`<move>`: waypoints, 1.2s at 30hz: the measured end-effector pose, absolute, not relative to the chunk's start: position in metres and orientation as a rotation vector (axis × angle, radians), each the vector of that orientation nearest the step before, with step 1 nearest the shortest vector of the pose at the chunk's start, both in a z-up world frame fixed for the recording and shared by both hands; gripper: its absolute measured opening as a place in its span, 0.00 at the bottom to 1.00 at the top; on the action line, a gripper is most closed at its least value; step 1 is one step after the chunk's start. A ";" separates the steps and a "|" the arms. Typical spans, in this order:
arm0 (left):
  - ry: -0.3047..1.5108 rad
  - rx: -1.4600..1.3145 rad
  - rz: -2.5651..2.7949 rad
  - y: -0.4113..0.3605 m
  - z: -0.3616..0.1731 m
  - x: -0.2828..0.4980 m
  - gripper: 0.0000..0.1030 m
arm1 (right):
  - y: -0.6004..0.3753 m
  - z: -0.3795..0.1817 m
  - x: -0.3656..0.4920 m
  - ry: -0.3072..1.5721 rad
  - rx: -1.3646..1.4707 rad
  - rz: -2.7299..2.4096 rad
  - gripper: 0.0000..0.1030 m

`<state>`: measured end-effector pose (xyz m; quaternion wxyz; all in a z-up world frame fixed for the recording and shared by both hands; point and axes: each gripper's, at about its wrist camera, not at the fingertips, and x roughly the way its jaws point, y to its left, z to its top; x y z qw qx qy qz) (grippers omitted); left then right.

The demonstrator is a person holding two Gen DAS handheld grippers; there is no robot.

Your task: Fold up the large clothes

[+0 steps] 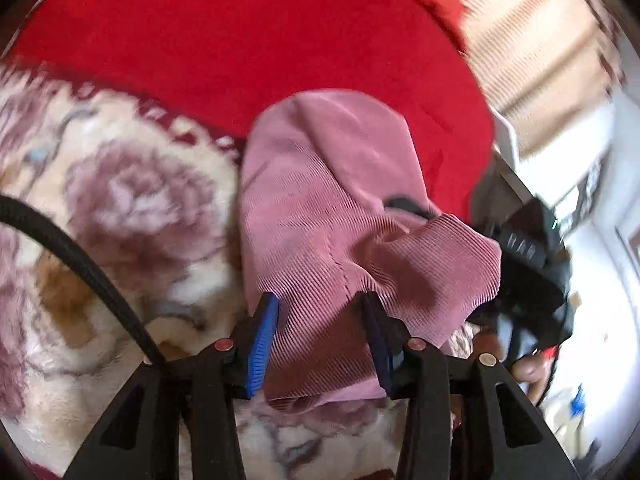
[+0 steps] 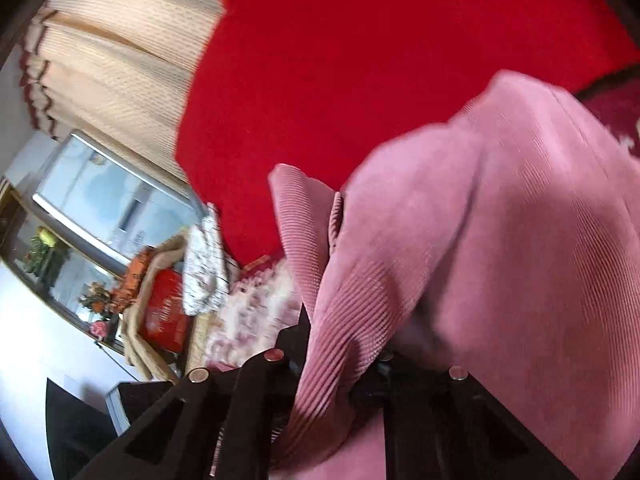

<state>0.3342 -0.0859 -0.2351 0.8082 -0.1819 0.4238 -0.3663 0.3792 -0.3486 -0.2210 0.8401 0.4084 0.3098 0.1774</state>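
Observation:
A pink corduroy garment (image 1: pixel 320 200) lies bunched on a bed, over a red blanket (image 1: pixel 240 40) and a floral fleece blanket (image 1: pixel 120 200). My left gripper (image 1: pixel 320 344) stands open, and a fold of the pink cloth runs loosely between its blue pads (image 1: pixel 262 344). In the right wrist view the pink garment (image 2: pixel 500 220) fills the right half. My right gripper (image 2: pixel 328 332) is shut on a gathered edge of it, with the fingertips hidden under the cloth. The right gripper's black body (image 1: pixel 528 256) shows at the garment's right corner in the left wrist view.
A black cable (image 1: pixel 80 256) curves across the floral blanket on the left. A person's hand (image 1: pixel 528 372) shows below the right gripper. Beyond the bed's edge are a cream curtain (image 2: pixel 112 60), a mirrored cabinet (image 2: pixel 100 192) and a red box (image 2: pixel 164 316).

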 end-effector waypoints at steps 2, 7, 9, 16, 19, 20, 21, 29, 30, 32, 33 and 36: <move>0.869 -0.357 -0.823 -0.099 -0.224 0.324 0.42 | -0.351 -0.200 0.364 0.590 0.841 0.388 0.13; 0.724 -0.272 -0.967 -0.140 -0.184 0.290 0.42 | -0.378 -0.156 0.300 0.432 0.802 0.352 0.13; 0.660 -0.184 -1.000 -0.159 -0.173 0.272 0.46 | -0.396 -0.153 0.278 0.391 0.818 0.319 0.13; 0.678 -0.174 -0.932 -0.164 -0.174 0.289 0.54 | -0.449 -0.259 0.280 0.750 0.894 0.129 0.12; 0.684 -0.217 -0.849 -0.158 -0.178 0.305 0.54 | -0.455 -0.268 0.285 0.765 0.925 0.168 0.12; 0.682 -0.202 -0.823 -0.160 -0.180 0.306 0.54 | -0.455 -0.264 0.283 0.757 0.900 0.164 0.12; 0.687 -0.167 -0.796 -0.167 -0.188 0.312 0.54 | -0.455 -0.262 0.282 0.755 0.880 0.163 0.12; 0.726 0.179 -0.697 -0.214 -0.228 0.308 0.55 | -0.466 -0.266 0.279 0.799 0.969 0.150 0.17; 0.718 0.198 -0.686 -0.214 -0.230 0.305 0.55 | -0.469 -0.261 0.275 0.801 0.963 0.138 0.19; 0.717 0.200 -0.683 -0.215 -0.230 0.305 0.55 | -0.468 -0.241 0.263 0.781 0.898 0.092 0.18; 0.720 0.192 -0.683 -0.215 -0.230 0.305 0.55 | -0.464 -0.226 0.256 0.763 0.836 0.060 0.18; 0.715 0.201 -0.681 -0.215 -0.232 0.305 0.55 | -0.446 -0.201 0.243 0.739 0.701 0.006 0.18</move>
